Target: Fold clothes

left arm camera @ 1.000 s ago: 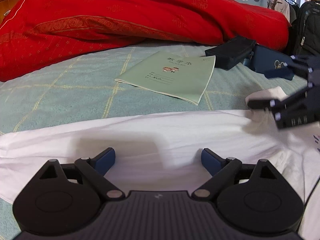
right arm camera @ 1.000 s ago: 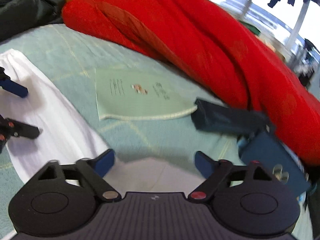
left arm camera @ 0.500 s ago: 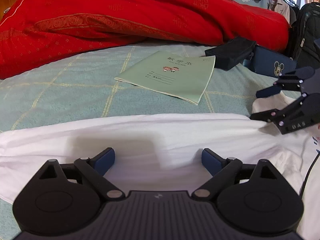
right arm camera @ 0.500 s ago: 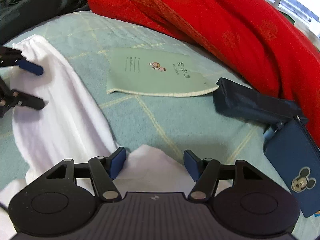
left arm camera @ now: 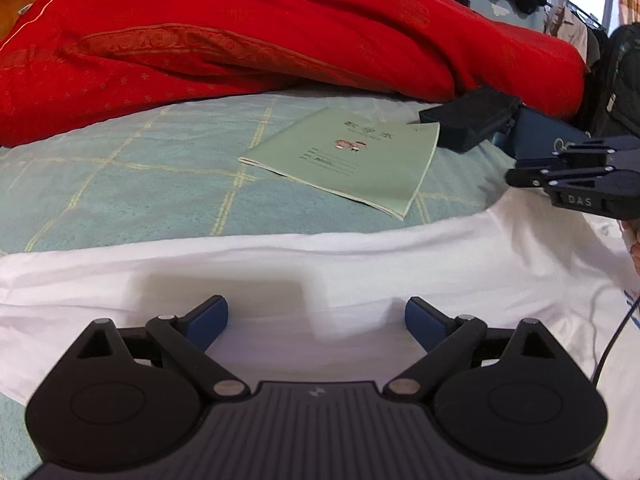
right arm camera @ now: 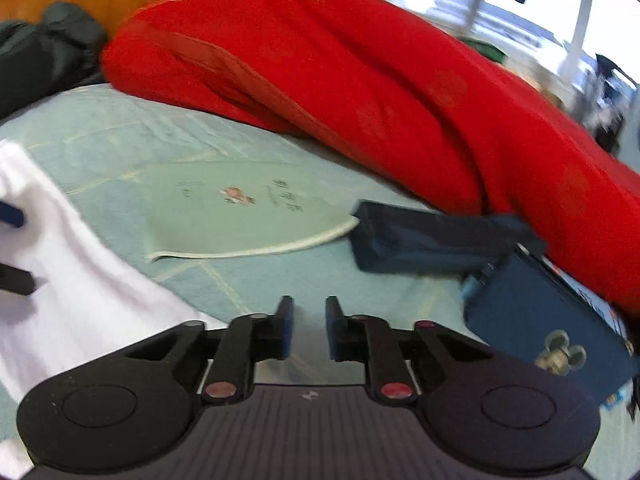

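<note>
A white garment lies spread across the near part of the bed, on its pale green checked cover. The left gripper hangs low over the cloth with its jaws spread wide, nothing between them. The right gripper is at the garment's far right edge; its jaws are closing and stand narrow, with a small gap left (in its own view only bed cover shows through that gap, and whether any cloth is caught I cannot tell). Beyond the garment a green notebook lies flat on the cover, well apart from both grippers. Just right of it sit a dark pouch and a blue case. A red quilt is heaped along the back.
</note>
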A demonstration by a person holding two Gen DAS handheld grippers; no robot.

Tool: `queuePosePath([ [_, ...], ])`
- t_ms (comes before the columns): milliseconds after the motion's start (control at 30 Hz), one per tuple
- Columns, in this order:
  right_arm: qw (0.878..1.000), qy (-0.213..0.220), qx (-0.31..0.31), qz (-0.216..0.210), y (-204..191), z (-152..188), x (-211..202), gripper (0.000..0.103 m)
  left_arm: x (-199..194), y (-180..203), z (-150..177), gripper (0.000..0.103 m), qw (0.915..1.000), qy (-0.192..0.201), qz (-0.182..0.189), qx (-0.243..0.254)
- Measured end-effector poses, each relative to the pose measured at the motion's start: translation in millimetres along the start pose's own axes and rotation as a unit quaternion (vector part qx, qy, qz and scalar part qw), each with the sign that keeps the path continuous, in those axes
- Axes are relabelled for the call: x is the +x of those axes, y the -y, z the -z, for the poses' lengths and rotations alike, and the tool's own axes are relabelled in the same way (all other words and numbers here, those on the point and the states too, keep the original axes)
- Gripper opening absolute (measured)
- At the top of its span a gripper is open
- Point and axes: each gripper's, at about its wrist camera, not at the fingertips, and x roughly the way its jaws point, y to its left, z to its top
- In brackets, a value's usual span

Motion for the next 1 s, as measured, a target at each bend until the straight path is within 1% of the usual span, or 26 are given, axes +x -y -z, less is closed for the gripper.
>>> queuePosePath([
  [100, 1.0, -0.012, 0.009, -0.002, -6, -4, -10, 0.024, -2, -4, -1, 0.095, 0.9999, 0.006, -0.004, -0.013],
  [200, 1.0, -0.024, 0.018, -0.006, -14, -8, -22, 0.028, -2, -9, -1, 0.095, 0.9996, 0.007, -0.009, -0.025],
  [300, 0.997, -0.055, 0.041, -0.025, -25, -3, -27, 0.034, -1, -10, -2, 0.095, 0.9995, 0.006, -0.014, -0.027],
  [333, 0.996, -0.065, 0.05, -0.032, -28, 0, -28, 0.038, -1, -9, -2, 0.095, 0.9995, 0.007, -0.017, -0.025],
  [433, 0.994, -0.096, 0.048, -0.017, -36, 10, -6, 0.04, 0, -8, -2, 0.095, 0.9994, 0.006, -0.026, -0.021],
  [467, 0.993, -0.101, 0.055, -0.013, -36, 12, 5, 0.042, 1, -9, -2, 0.095, 0.9992, 0.004, -0.034, -0.022],
  [500, 0.993, -0.097, 0.063, -0.007, -32, 9, 14, 0.044, 2, -9, -1, 0.095, 0.9986, 0.003, -0.046, -0.024],
  [567, 0.993, -0.083, 0.078, 0.01, -25, 1, 30, 0.055, 4, -13, -1, 0.095, 0.9968, 0.005, -0.073, -0.031],
  [600, 0.993, -0.08, 0.084, 0.024, -20, -5, 38, 0.056, 6, -15, -1, 0.095, 0.9956, 0.006, -0.087, -0.034],
  [633, 0.992, -0.08, 0.095, 0.031, -13, -11, 40, 0.056, 7, -18, -1, 0.095, 0.9951, 0.007, -0.091, -0.038],
  [667, 0.99, -0.08, 0.109, 0.035, -6, -16, 40, 0.056, 8, -20, -1, 0.095, 0.9952, 0.007, -0.088, -0.042],
  [733, 0.988, -0.047, 0.145, 0.019, 16, -25, 17, 0.056, 7, -22, -2, 0.095, 0.9954, 0.008, -0.083, -0.047],
  [767, 0.988, -0.031, 0.152, 0.015, 24, -26, 3, 0.057, 6, -23, -2, 0.095, 0.9955, 0.01, -0.081, -0.049],
  [800, 0.988, -0.021, 0.153, 0.02, 33, -27, -13, 0.058, 6, -23, -2, 0.095, 0.9955, 0.01, -0.079, -0.05],
  [867, 0.988, -0.027, 0.146, 0.036, 44, -21, -32, 0.06, 5, -25, -2, 0.095, 0.9956, 0.011, -0.076, -0.054],
  [933, 0.989, -0.05, 0.132, 0.049, 51, -9, -41, 0.06, 3, -25, -2, 0.095, 0.9956, 0.014, -0.074, -0.057],
  [1000, 0.987, -0.078, 0.125, 0.059, 55, 5, -41, 0.06, 0, -26, -3, 0.095, 0.9956, 0.023, -0.067, -0.062],
])
